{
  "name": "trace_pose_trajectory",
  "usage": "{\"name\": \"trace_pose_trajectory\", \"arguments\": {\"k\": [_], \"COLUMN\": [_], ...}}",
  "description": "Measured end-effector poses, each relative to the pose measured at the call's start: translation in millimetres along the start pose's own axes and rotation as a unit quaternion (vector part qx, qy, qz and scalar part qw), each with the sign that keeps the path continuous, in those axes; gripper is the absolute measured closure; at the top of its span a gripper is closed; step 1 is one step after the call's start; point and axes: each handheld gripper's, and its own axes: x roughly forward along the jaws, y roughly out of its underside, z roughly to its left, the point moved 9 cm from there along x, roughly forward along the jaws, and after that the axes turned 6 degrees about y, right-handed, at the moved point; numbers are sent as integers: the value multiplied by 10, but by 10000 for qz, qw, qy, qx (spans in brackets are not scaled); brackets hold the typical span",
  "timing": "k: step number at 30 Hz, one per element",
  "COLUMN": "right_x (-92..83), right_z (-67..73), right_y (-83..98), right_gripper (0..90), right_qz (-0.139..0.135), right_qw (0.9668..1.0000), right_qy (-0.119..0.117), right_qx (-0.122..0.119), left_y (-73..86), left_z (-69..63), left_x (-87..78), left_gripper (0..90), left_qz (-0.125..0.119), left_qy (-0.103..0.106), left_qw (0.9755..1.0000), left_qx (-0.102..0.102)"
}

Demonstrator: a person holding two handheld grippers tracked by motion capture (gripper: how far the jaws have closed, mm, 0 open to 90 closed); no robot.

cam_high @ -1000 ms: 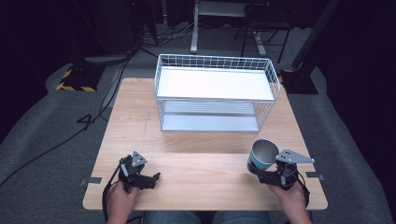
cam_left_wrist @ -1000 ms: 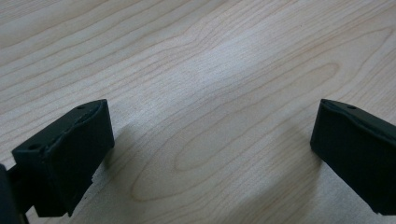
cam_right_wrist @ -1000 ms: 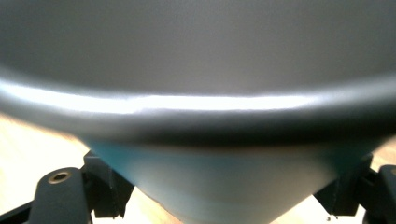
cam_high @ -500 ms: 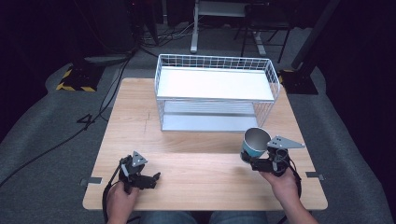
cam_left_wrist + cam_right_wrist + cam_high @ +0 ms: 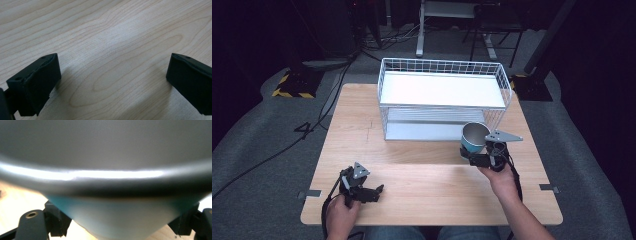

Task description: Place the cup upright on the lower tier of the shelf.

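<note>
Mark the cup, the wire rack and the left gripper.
cup (image 5: 474,137), high view, its teal side wall.
wire rack (image 5: 442,66), high view, its back rim.
left gripper (image 5: 373,193), high view, between its open fingertips.

Table: pale wood with a visible wavy grain, smooth and faintly sheened where the light falls. Rack: thin white-coated wire mesh around two flat, smooth white shelves, the upper one brightly lit. Cup: teal outside with a soft satin look, dull grey metallic inside, and a rounded rim that carries a glossy highlight in the right gripper view. Left gripper and right gripper: matt black plastic-looking jaws with slightly rough edges, each topped by a flat grey plate. Floor: grey, matt, carpet-like.
</note>
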Motion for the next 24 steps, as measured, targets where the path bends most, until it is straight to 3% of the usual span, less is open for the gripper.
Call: {"name": "trace_pose_trajectory", "arguments": {"k": [11, 15, 24], "right_x": [386, 555, 812], "right_z": [-20, -11, -11], "right_y": [-131, -218, -206], "right_gripper": [212, 212, 212], "right_qz": [-1, -135, -37], "right_qw": [9999, 9997, 9995], "right_qy": [159, 172, 247], "right_qx": [31, 111, 179], "left_y": [-9, -8, -8], "left_z": [7, 6, 5], "left_x": [3, 3, 4], "left_gripper": [0, 0, 0], "left_qz": [30, 32, 27], "left_qy": [16, 18, 12], "left_qw": [10000, 10000, 10000], "left_qx": [29, 26, 16]}}
